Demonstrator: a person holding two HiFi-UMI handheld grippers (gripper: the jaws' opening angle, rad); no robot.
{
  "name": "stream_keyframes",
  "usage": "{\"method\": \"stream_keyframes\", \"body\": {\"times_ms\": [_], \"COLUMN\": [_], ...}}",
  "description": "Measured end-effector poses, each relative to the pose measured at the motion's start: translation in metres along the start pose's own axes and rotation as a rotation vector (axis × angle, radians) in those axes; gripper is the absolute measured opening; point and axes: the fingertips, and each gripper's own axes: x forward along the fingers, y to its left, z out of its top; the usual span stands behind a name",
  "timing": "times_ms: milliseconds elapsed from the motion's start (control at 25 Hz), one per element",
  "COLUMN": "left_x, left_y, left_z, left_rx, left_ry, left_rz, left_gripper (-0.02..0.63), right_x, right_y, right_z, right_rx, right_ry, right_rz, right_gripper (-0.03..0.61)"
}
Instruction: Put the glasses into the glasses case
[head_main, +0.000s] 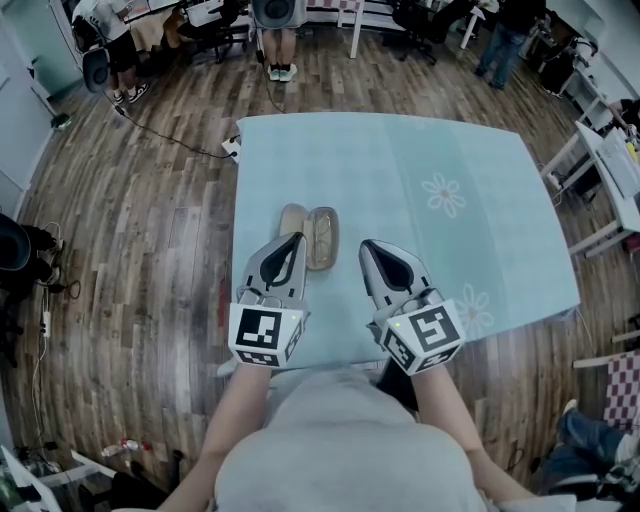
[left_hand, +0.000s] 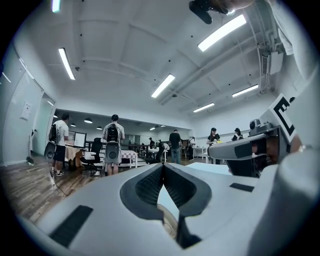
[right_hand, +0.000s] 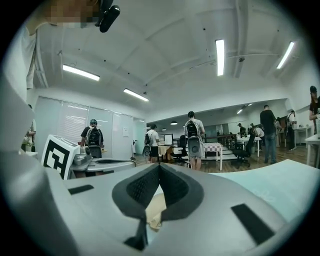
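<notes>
Case (head_main: 312, 236) open, flat on counter (head_main: 480, 170), by left tongs (head_main: 297, 240) tip; glasses maybe inside, unclear. Both tongs clenched, empty; right tongs (head_main: 366, 246) beside case, likely poised for lid.

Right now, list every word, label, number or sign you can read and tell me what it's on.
No readable words, brands or numbers anywhere.
On the left claw, the cube: a black-and-white square pattern, no letters.
On the right claw, the cube: same kind of pattern, no letters.
On the wall, a sheet: too small to read.
</notes>
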Motion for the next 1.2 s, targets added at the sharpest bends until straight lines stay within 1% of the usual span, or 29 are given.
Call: {"method": "stream_keyframes", "body": {"times_ms": [160, 240, 720, 960, 1200], "left_x": [-0.006, -0.009, -0.016, -0.023, -0.025], "left_y": [-0.004, -0.005, -0.013, -0.009, -0.008], "left_z": [0.006, 0.006, 0.010, 0.011, 0.012], "left_rx": [0.005, 0.006, 0.000, -0.005, 0.002], "left_ry": [-0.032, -0.039, -0.057, -0.061, -0.054], "left_rz": [-0.004, -0.004, -0.014, -0.011, -0.025], "left_gripper": [0.009, 0.009, 0.009, 0.009, 0.009], "right_x": [-0.005, -0.007, -0.011, -0.011, -0.008], "right_y": [-0.005, -0.006, 0.003, 0.012, 0.014], "right_z": [0.006, 0.004, -0.003, -0.006, -0.003], "right_rx": [-0.004, 0.000, -0.019, -0.033, -0.039], "right_ry": [-0.062, -0.077, -0.061, -0.046, -0.039], "right_rz": [-0.042, -0.060, -0.075, -0.082, -0.090], "right_gripper": [0.006, 0.006, 0.006, 0.006, 0.006]}}
